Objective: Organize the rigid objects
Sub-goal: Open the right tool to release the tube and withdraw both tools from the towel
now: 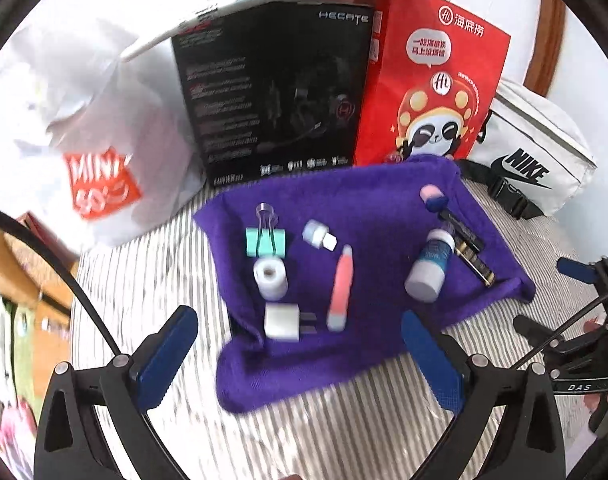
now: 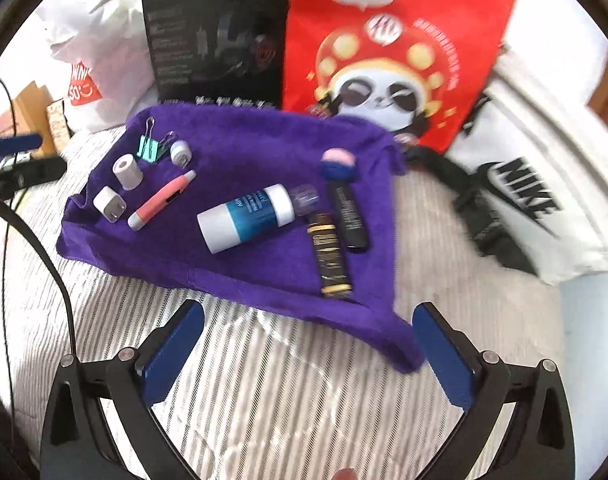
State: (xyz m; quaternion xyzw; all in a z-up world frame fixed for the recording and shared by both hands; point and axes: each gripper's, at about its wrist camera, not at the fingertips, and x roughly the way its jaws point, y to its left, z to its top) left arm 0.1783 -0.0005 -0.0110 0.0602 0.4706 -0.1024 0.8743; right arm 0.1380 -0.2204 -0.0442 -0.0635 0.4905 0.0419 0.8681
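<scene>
Both grippers, left and right, hang open, empty. Bottle at 12 o'clock: right should grip it mid-body, square across.

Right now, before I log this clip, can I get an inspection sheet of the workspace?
Surface: striped bedding under a purple cloth.
Job's things: on the cloth lie a white-and-blue bottle, pink pen-like tool, white charger plug, green binder clip, white roll, black-and-gold tube, black tube.
Clutter: nothing seen on the cloth besides these.
Grippers: left gripper and right gripper open, empty.
Cables: black cable at left.
Surroundings: red panda bag, black box, white Nike bag.
</scene>
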